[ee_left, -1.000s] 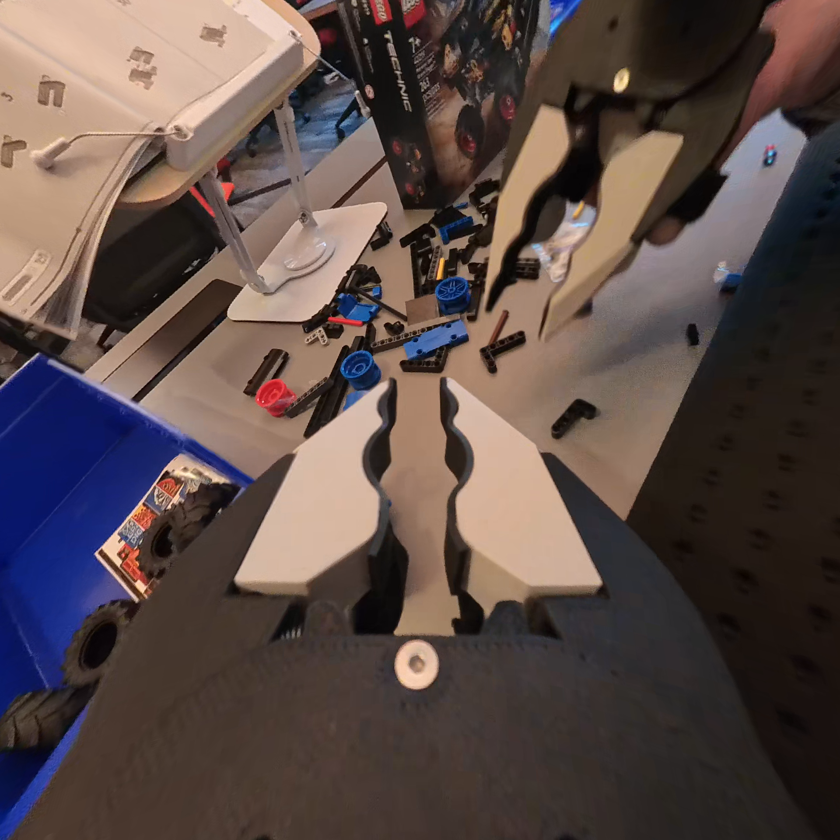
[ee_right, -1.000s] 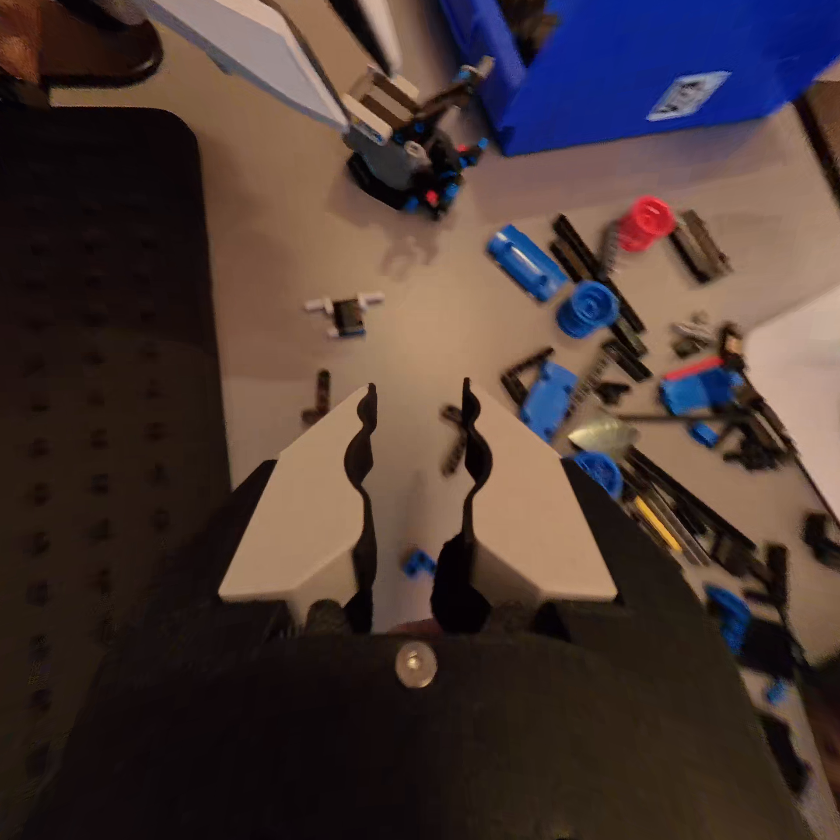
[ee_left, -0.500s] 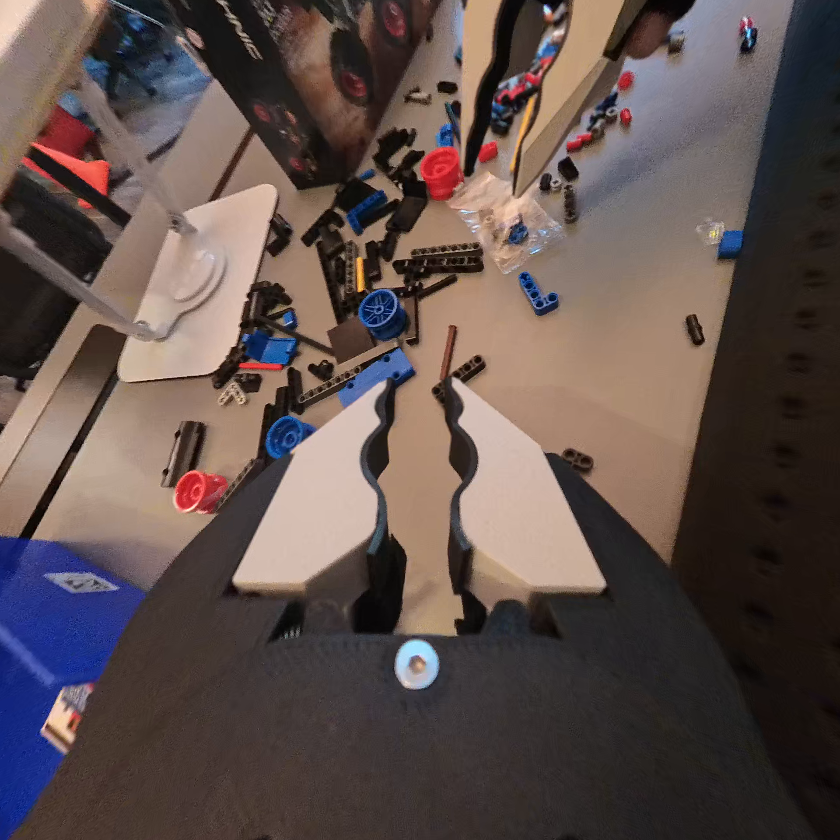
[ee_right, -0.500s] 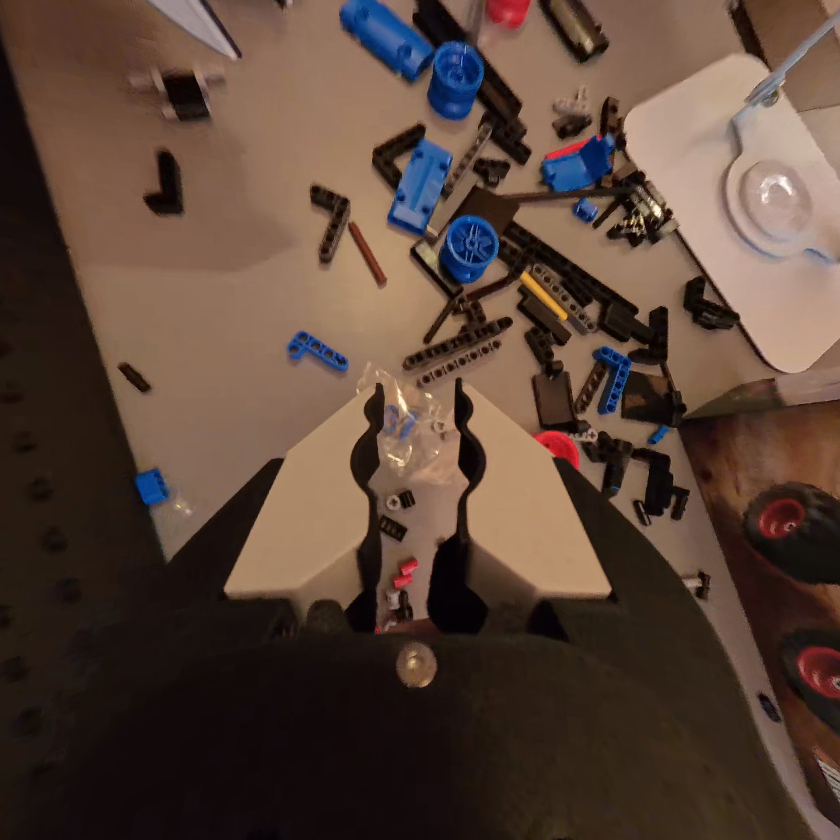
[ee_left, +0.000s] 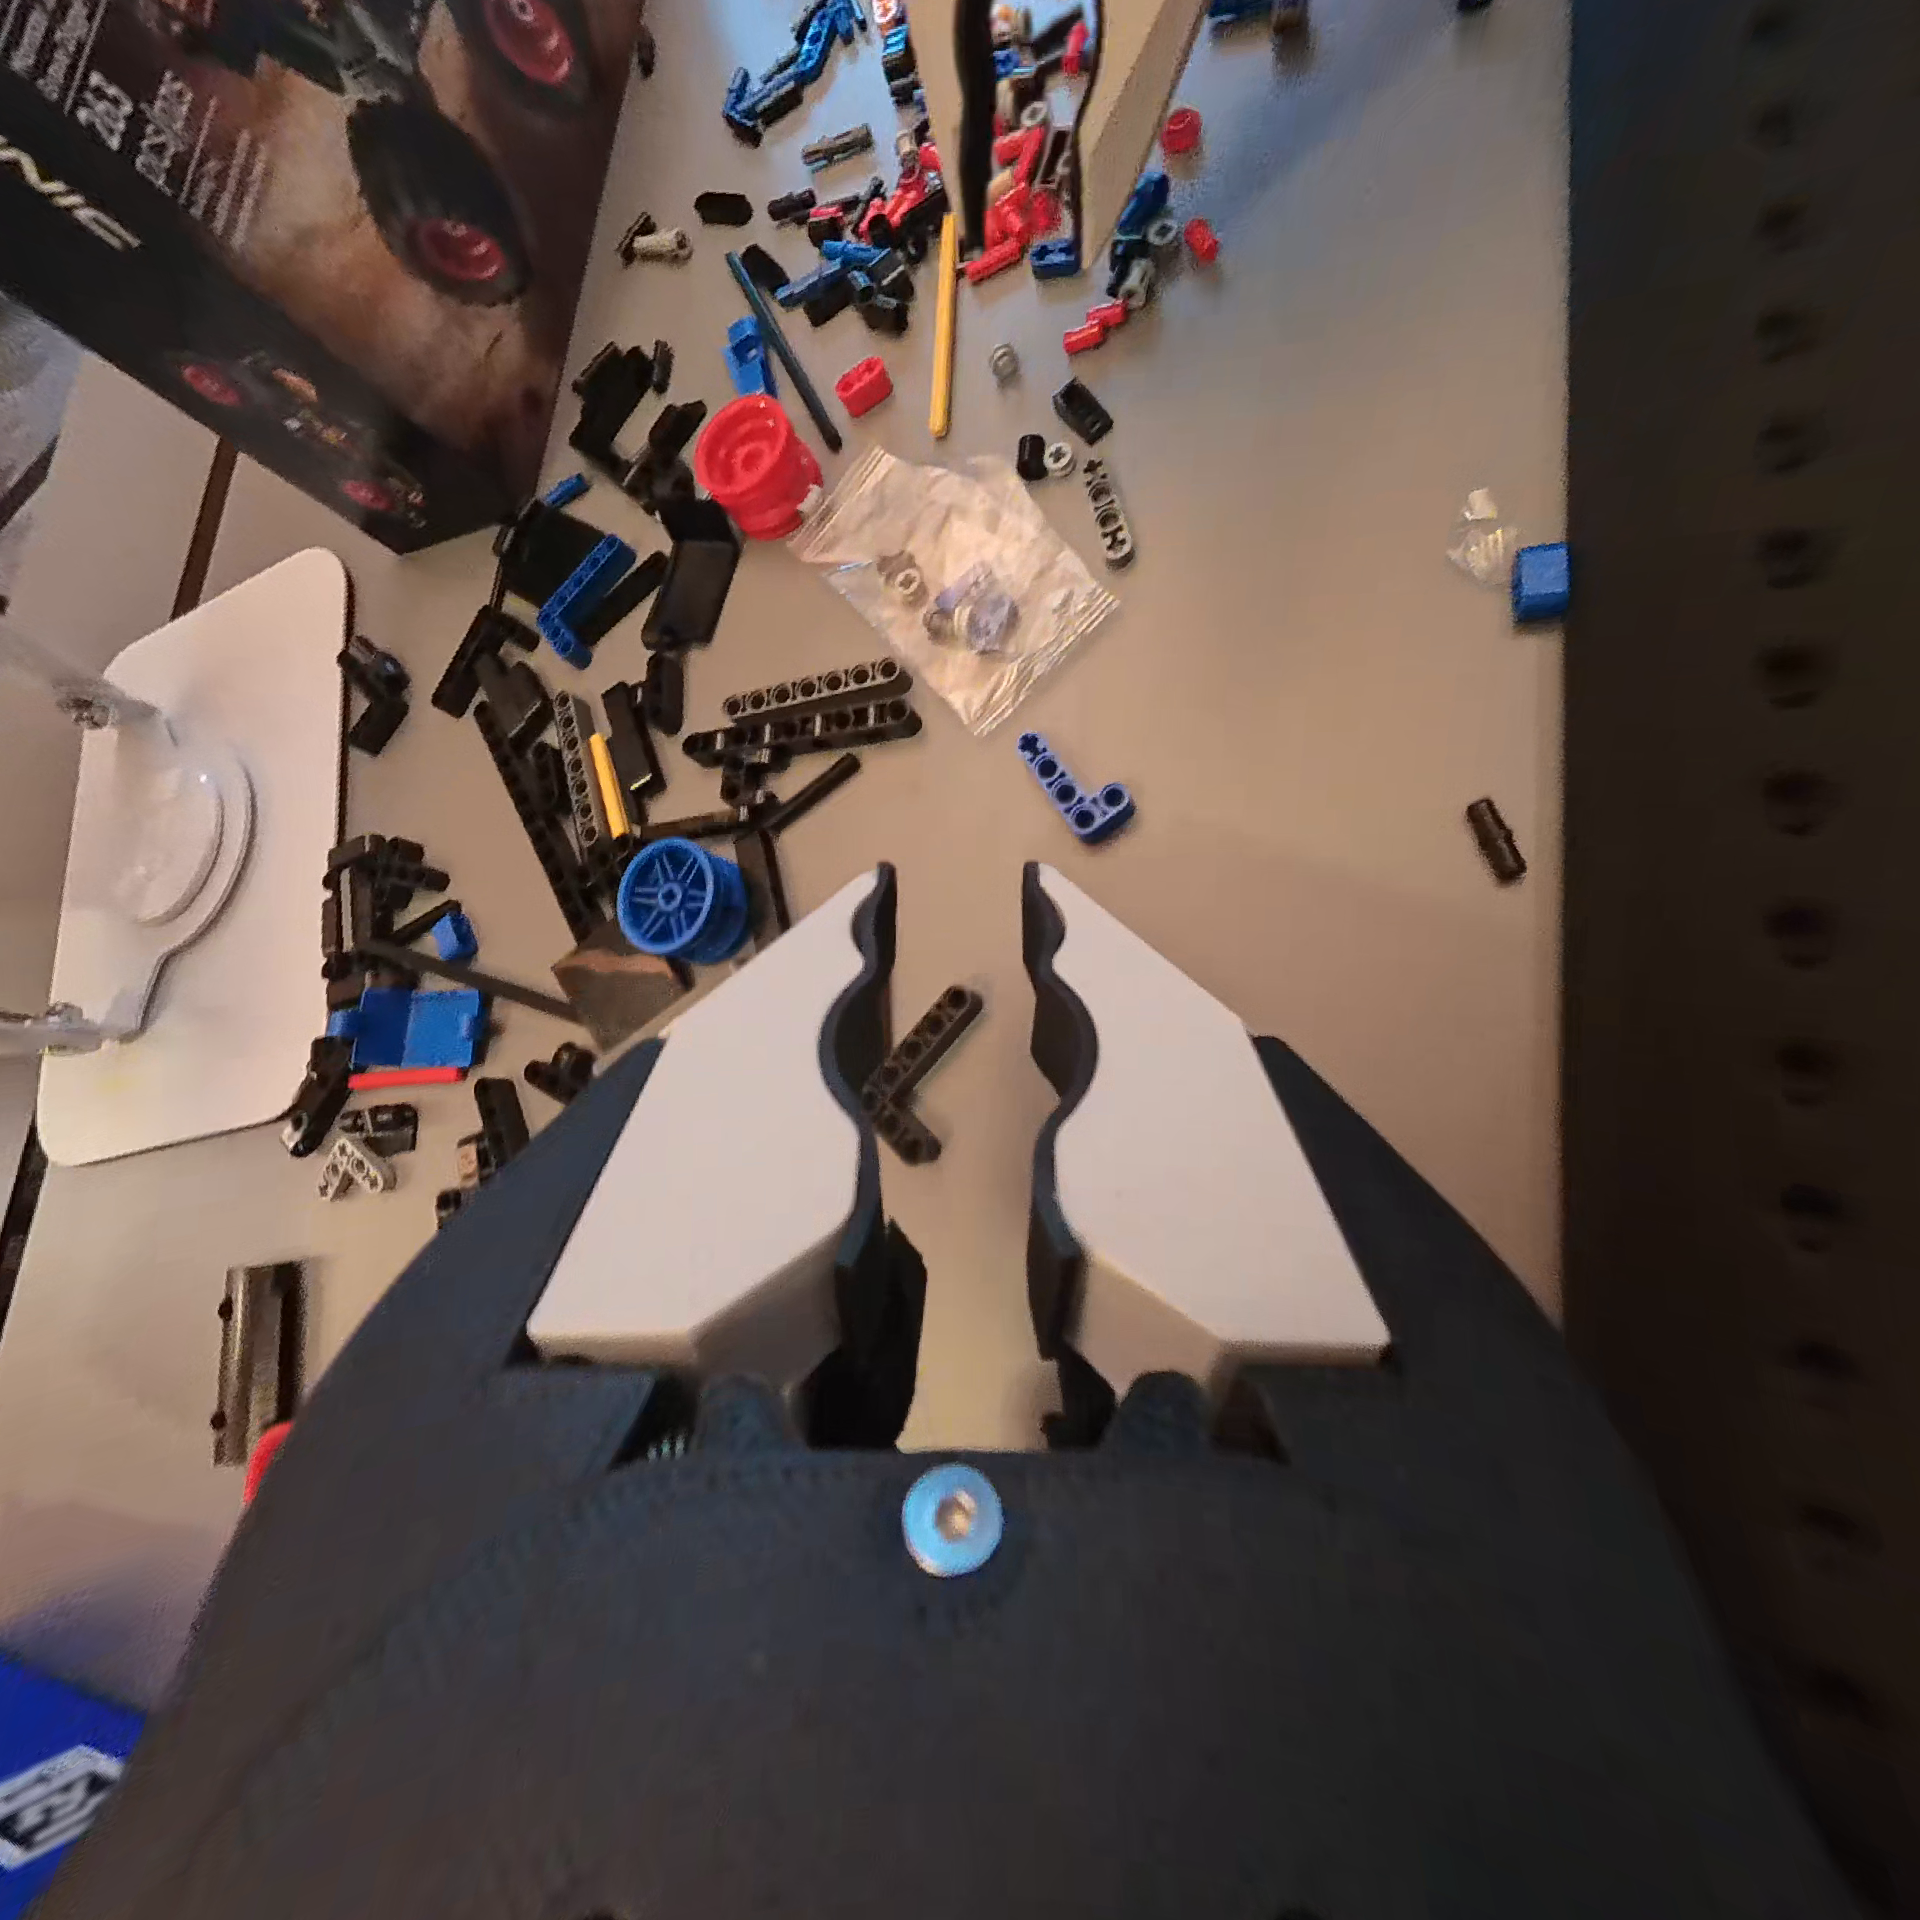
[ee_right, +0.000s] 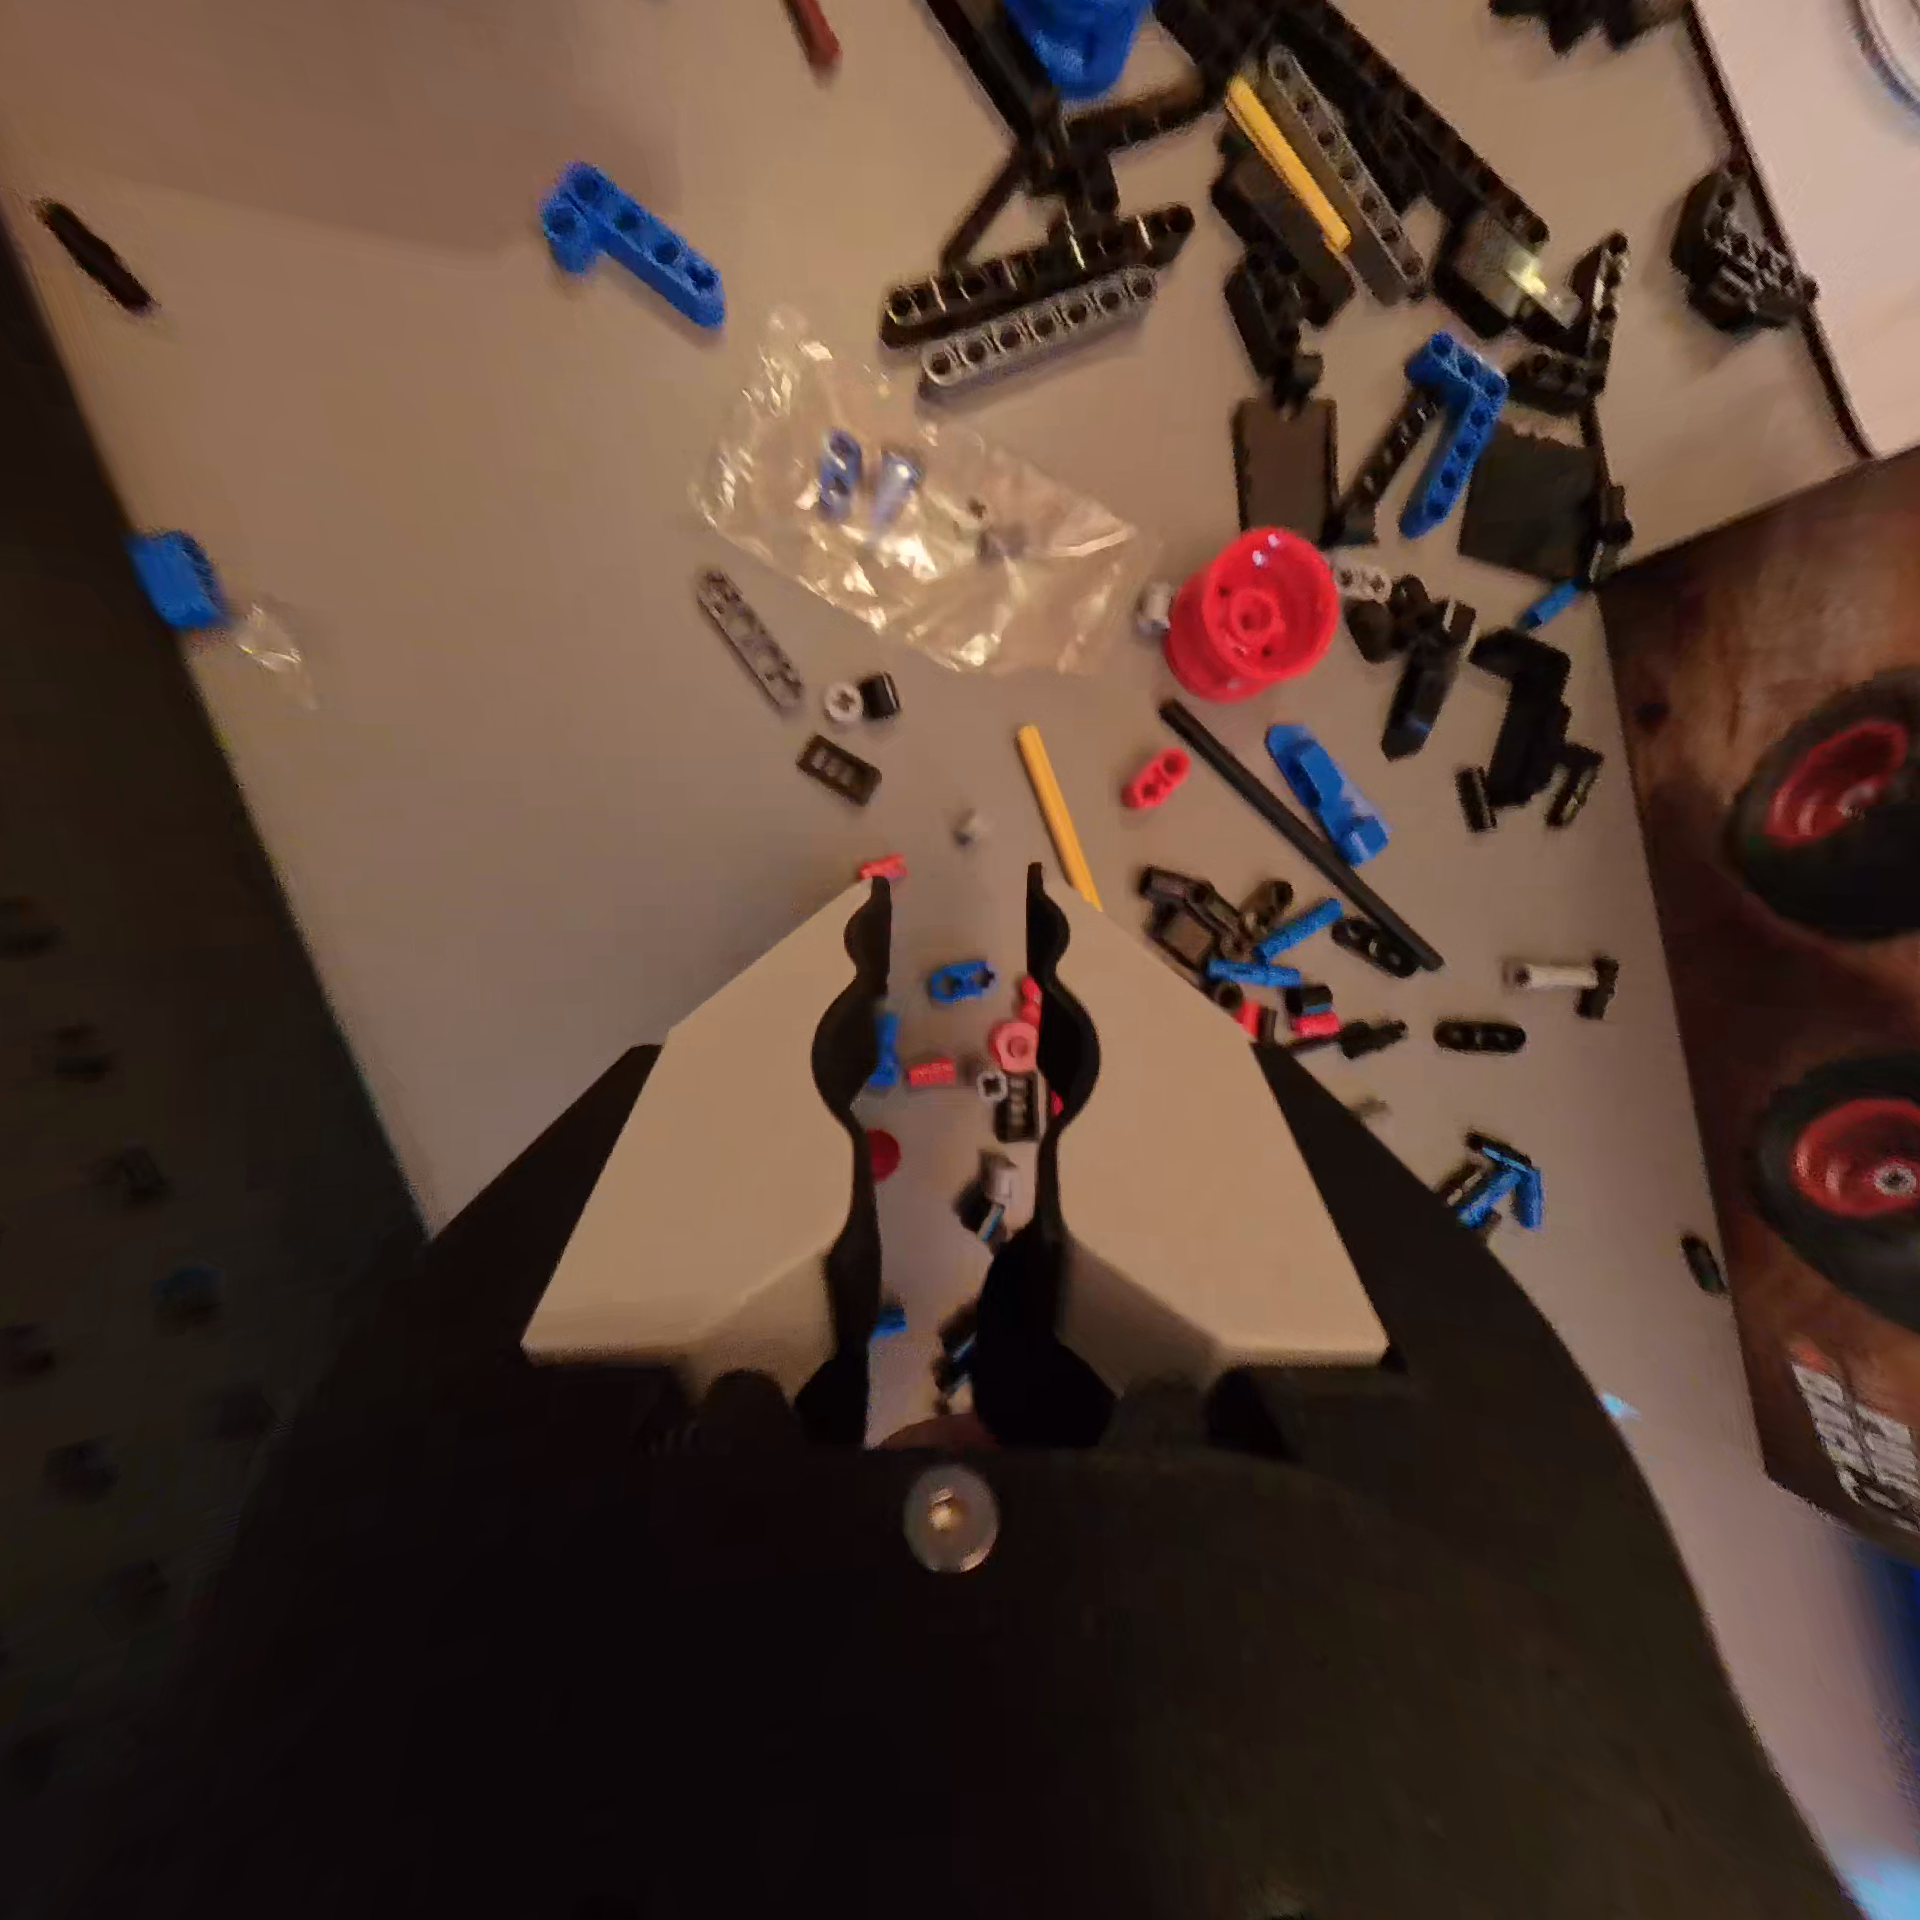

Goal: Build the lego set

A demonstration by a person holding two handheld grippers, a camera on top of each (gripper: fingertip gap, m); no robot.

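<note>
Loose lego parts lie across the grey table (ee_left: 1299, 727). My left gripper (ee_left: 956, 878) is open and empty, above a black L-shaped beam (ee_left: 920, 1070) that shows between its fingers. A blue L-shaped beam (ee_left: 1075, 790) and a blue wheel hub (ee_left: 681, 899) lie just ahead of it. My right gripper (ee_right: 956, 881) is open and empty over a cluster of small red and blue parts (ee_right: 966, 1049). It also shows in the left wrist view (ee_left: 1023, 255), at the far end of the table. A clear bag of small parts (ee_right: 904, 520) and a red wheel hub (ee_right: 1247, 613) lie between the two grippers.
The lego box (ee_left: 312, 208) stands at the back left, with a white stand base (ee_left: 197, 831) beside it. A black perforated mat (ee_left: 1745, 727) runs along the right edge. A corner of a blue bin (ee_left: 52, 1787) shows at the bottom left. A yellow axle (ee_right: 1055, 810) lies ahead of my right gripper. Left tips to right tips: about 15 cm. The left gripper is farther from the red wheel hub (ee_right: 1247, 613), some 15 cm, than the right, some 7 cm. Look for it in the left wrist view (ee_left: 756, 434) too.
My left gripper has moved forward from the blue bin to above the black L-shaped beam. My right gripper has moved farther along the table to the small red and blue parts. Both stayed open.
</note>
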